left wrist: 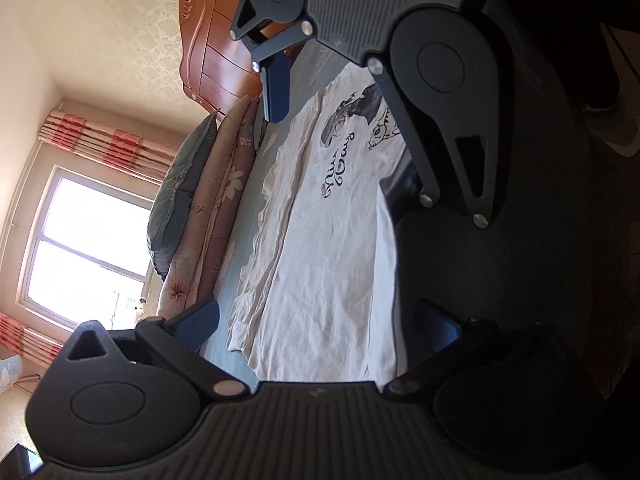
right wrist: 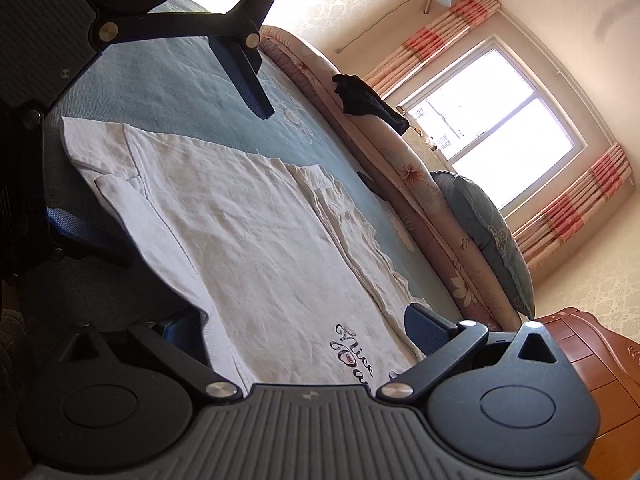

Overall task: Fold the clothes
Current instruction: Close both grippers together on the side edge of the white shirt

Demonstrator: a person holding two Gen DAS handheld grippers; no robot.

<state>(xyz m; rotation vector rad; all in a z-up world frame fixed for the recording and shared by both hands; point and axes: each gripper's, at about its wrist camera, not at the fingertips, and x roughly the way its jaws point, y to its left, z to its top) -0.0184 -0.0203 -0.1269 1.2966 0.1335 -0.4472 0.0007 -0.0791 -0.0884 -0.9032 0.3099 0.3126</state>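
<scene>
Two grippers hover over a white t-shirt (left wrist: 320,216) spread flat on a blue-grey bedspread (right wrist: 168,80), both with jaws spread wide and holding nothing. In the left wrist view the left gripper (left wrist: 320,328) frames the shirt's hem at the bottom of the frame, while the right gripper (left wrist: 340,104) reaches in from the top, straddling the printed chest. In the right wrist view the right gripper (right wrist: 304,332) sits at the lower edge with the script lettering between its fingers, and the left gripper (right wrist: 160,168) enters from the upper left around the hem.

The shirt is wrinkled cotton with a dark graphic; its far side is folded over into a crumpled ridge. The fingers carry ribbed blue pads (left wrist: 276,88).

Only the right wrist view shows a dark garment (right wrist: 368,100) draped on the rolled floral quilt (right wrist: 420,184); a wooden headboard (left wrist: 216,40) fills the upper part of the left wrist view.
</scene>
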